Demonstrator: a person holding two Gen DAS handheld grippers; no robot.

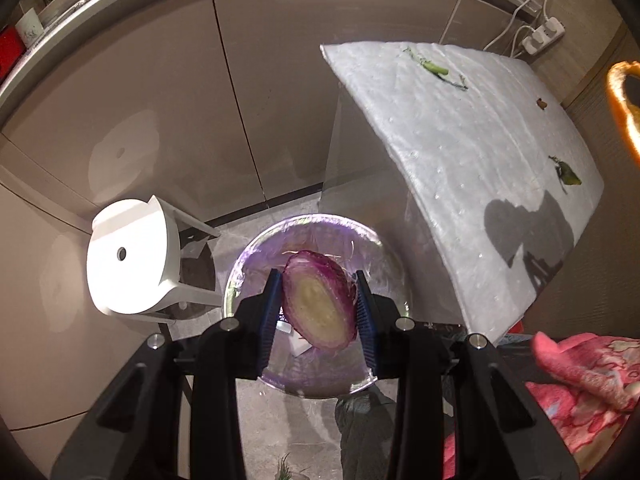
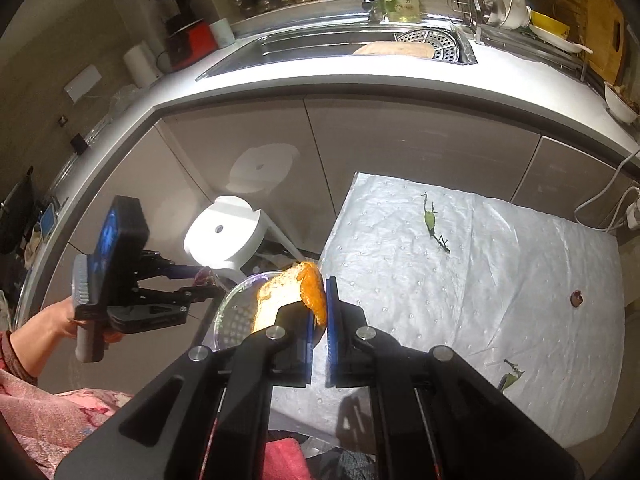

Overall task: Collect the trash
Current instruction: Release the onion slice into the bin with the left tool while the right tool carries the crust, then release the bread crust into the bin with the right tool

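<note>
Onion first: a halved red onion (image 1: 320,300) sits clamped between the blue pads of the left gripper (image 1: 320,308), cut face toward the camera, hanging directly over the clear bowl (image 1: 248,264) on the floor beside the white stool (image 1: 128,256); I judge it fairly heavy for a scrap, firm through the core but with loose, slick outer skins that could shear off, so a hold across the solid flanks, as it has now, looks the sound one; a hold on the papery edge would likely slip. The right gripper (image 2: 319,312) has its jaws brought nearly together on a piece of orange peel (image 2: 312,292), pinched at one edge with the pale pith curling out to the left, above the near corner of the white mat (image 2: 480,280) and close to the bowl's rim; the peel should be light, leathery and bendy, so it can flop or swing but is unlikely to break; a thin edge grip seems enough. Left on the mat are a green stem (image 2: 432,220) near the far edge, a small brown scrap (image 2: 577,298) toward the right and a green leaf bit (image 2: 510,376) near the front; all look tiny, limp and flat, so fingertips would probably need to close low against the soft, dimpled mat.
</note>
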